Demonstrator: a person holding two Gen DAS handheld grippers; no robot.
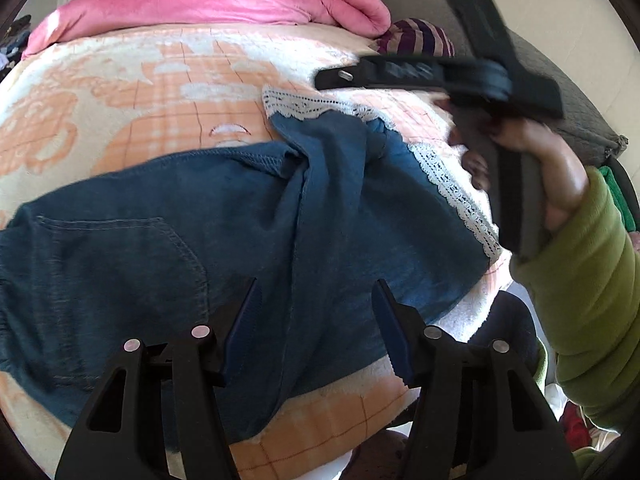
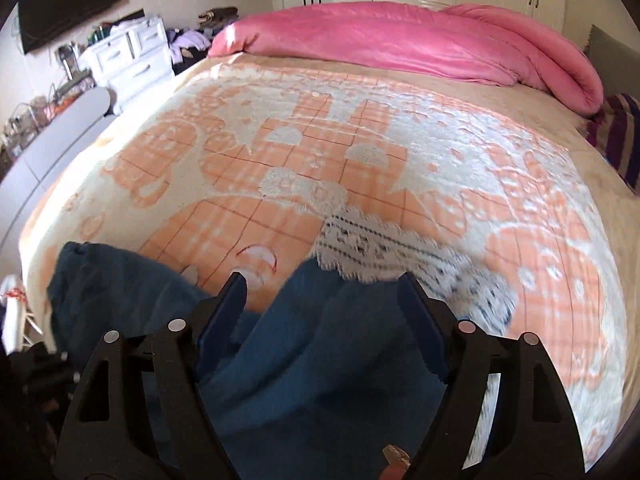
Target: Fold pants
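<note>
Blue denim pants [image 1: 200,240] with white lace cuffs [image 1: 452,188] lie rumpled on the bed near its front edge. My left gripper [image 1: 316,292] is open just above the seat and thigh of the pants, holding nothing. My right gripper [image 2: 322,284] is open above the leg ends, near the lace cuff [image 2: 384,248], holding nothing. In the left wrist view the right gripper's body [image 1: 440,72] is held in a hand with a green sleeve, above the cuffs on the right. The pants [image 2: 304,360] fill the space between the right fingers.
The bed has an orange-and-white patterned blanket [image 2: 320,152]. A pink duvet [image 2: 420,40] is bunched along the far side. A striped pillow [image 2: 618,136] and a grey cushion [image 1: 568,96] lie at the right. A white dresser [image 2: 128,56] stands beyond the left edge.
</note>
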